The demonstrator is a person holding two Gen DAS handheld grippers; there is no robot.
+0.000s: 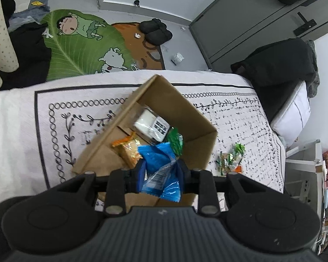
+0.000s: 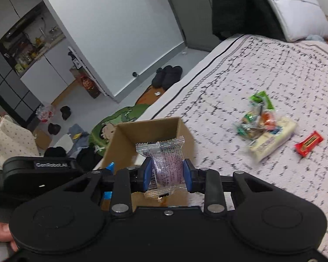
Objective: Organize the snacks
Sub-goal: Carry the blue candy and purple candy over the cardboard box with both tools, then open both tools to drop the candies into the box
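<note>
An open cardboard box (image 1: 199,120) stands on the patterned bedspread. It holds an orange packet (image 1: 129,150), a green packet (image 1: 175,140) and a clear pack with a white block (image 1: 149,123). My left gripper (image 1: 161,172) is shut on a blue snack packet (image 1: 161,168) over the box's near edge. My right gripper (image 2: 167,172) is shut on a clear purple-printed snack packet (image 2: 166,161) just above the same box (image 2: 120,144). The left gripper's body (image 2: 43,170) shows beside it.
Loose snacks lie on the bedspread right of the box: a green-and-orange pile (image 2: 255,118), a pale long pack (image 2: 273,139), a red bar (image 2: 309,143); the pile also shows in the left wrist view (image 1: 229,159). A pillow (image 2: 295,11) lies at the bed head. Slippers (image 1: 156,31) and a leaf rug (image 1: 81,48) are on the floor.
</note>
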